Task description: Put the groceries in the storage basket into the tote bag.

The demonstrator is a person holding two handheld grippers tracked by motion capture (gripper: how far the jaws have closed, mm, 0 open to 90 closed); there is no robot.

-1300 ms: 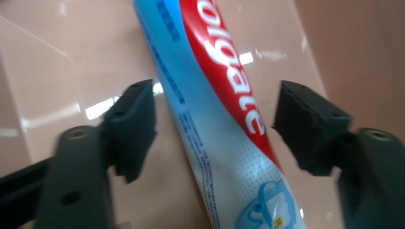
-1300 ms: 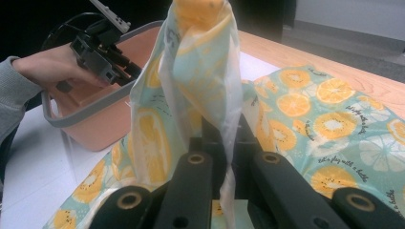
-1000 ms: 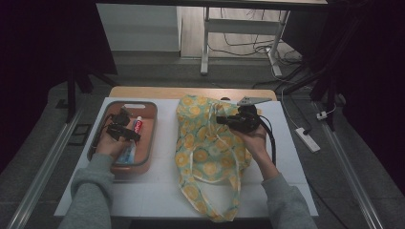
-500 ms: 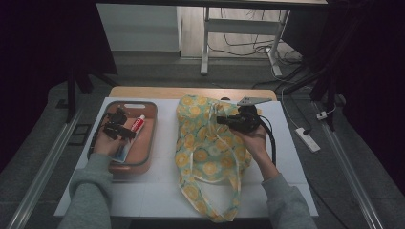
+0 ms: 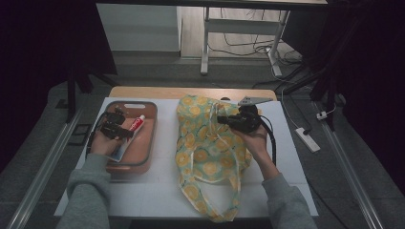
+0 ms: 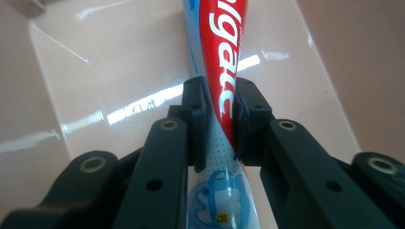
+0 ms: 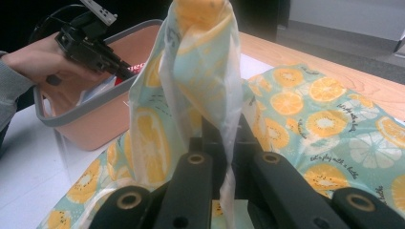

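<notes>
A toothpaste tube (image 6: 220, 90) was pinched between the jaws of the left gripper (image 5: 116, 128) inside the pink basket (image 5: 143, 157), at about 9 o'clock on the white table (image 5: 162, 191). The right gripper (image 5: 237, 121) — at roughly 2 o'clock — was clamped on a fold of the fruit-print cloth bag (image 5: 205, 157), which was lifted above the rest. The bag's handles (image 5: 210, 205) trailed toward 6 o'clock, just beside the basket.

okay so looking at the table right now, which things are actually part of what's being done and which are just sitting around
In use:
- toothpaste, clamped by the left gripper
- bag, a fold of it pinched by the right gripper
- bin, where the toothpaste lies

Lying about:
- power strip on the floor
- cables under the far desk
</notes>
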